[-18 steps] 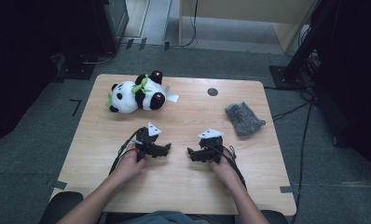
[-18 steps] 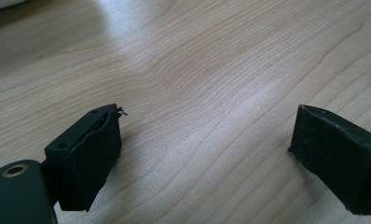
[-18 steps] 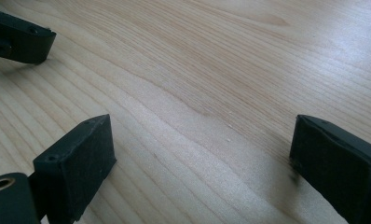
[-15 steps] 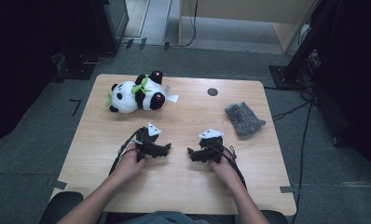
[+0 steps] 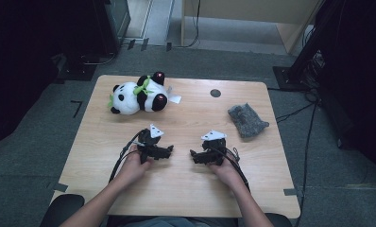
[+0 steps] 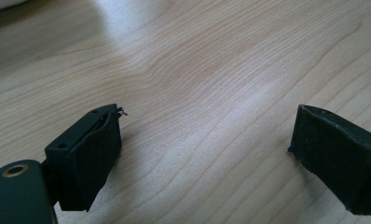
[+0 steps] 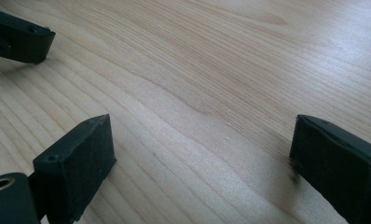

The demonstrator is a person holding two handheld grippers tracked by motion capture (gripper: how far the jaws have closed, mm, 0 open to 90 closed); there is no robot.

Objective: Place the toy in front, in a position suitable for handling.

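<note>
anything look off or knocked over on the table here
The panda plush lies tipped on its side at the far left of the table, and the grey cloth sits crumpled near the right edge. Nothing looks spilled or damaged.

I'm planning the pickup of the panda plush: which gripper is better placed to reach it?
Probably the left gripper: the panda plush lies on the table's far left, nearer that side. The right gripper sits farther off, nearer the grey cloth. Both are open and empty.
</note>
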